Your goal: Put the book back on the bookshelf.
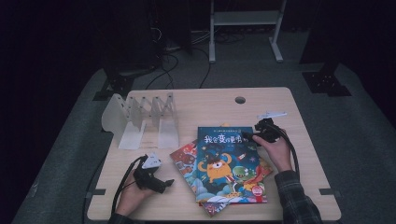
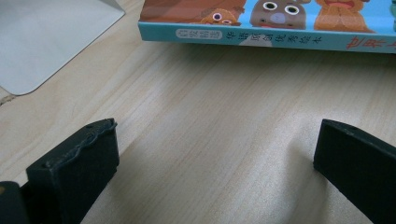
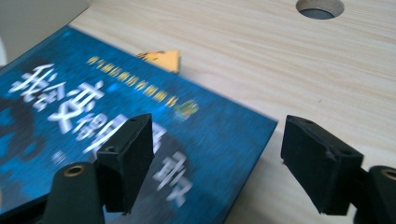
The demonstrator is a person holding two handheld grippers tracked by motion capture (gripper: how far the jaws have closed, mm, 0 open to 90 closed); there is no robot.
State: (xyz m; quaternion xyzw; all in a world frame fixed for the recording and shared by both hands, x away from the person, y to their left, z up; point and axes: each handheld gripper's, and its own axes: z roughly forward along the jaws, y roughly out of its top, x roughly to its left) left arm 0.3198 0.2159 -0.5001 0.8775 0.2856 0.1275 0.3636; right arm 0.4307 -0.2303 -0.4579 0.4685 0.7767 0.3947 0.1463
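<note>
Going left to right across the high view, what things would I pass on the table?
White folding book rack → left gripper → red book peeking out of the pile → blue picture book on top → right gripper, jaws open at that book's top right corner.

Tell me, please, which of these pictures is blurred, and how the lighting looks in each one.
Right gripper view: the blue book is smeared by motion blur, its title unsharp, while the right claw is sharp. Left gripper view: sharp, evenly lit, with soft shadows beside the left claw on the table. High view: dim, and the surroundings of the table are almost black.
</note>
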